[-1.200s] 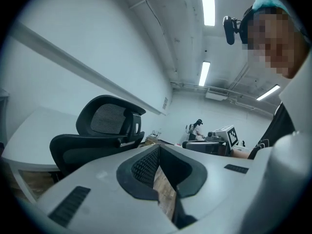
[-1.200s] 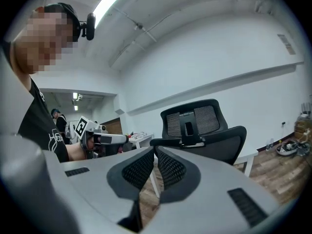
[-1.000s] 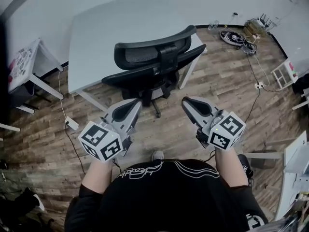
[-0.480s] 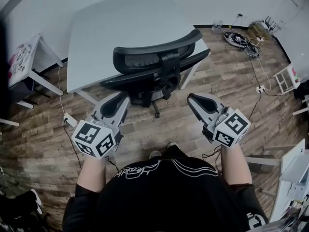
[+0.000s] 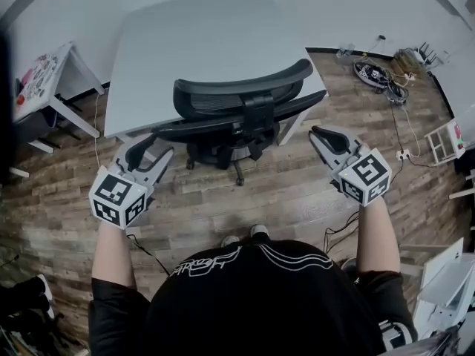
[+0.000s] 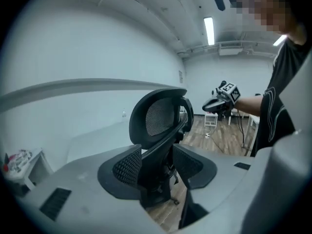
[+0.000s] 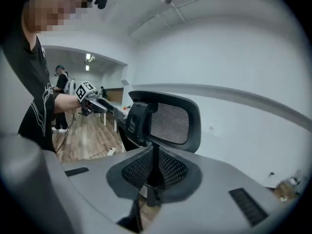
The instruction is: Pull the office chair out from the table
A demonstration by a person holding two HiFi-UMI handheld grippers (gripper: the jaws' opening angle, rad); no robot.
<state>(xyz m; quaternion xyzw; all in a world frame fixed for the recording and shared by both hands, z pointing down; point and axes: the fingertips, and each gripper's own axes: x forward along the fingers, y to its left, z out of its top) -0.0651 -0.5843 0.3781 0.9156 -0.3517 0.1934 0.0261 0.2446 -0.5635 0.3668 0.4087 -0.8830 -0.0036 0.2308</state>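
Note:
The black mesh office chair [image 5: 237,106] stands at the near edge of the white table [image 5: 200,35], its backrest toward me. My left gripper [image 5: 148,148] is beside the backrest's left end, and its jaws are opening. In the left gripper view the chair [image 6: 158,113] shows through the gap of that gripper [image 6: 156,172], with no pad touching it. My right gripper [image 5: 320,134] is off the chair's right side, shut and empty. The right gripper view has the backrest [image 7: 170,123] just beyond that gripper [image 7: 153,172], whose pads are together.
A small side table [image 5: 44,80] with stickers stands at the left. Cables and power strips [image 5: 378,73] lie on the wooden floor at the right, near a white rack [image 5: 445,128]. Another person [image 7: 61,82] stands far back in the room.
Both grippers have spread apart, the left going left and the right going right, to either side of the chair. The left jaws have opened.

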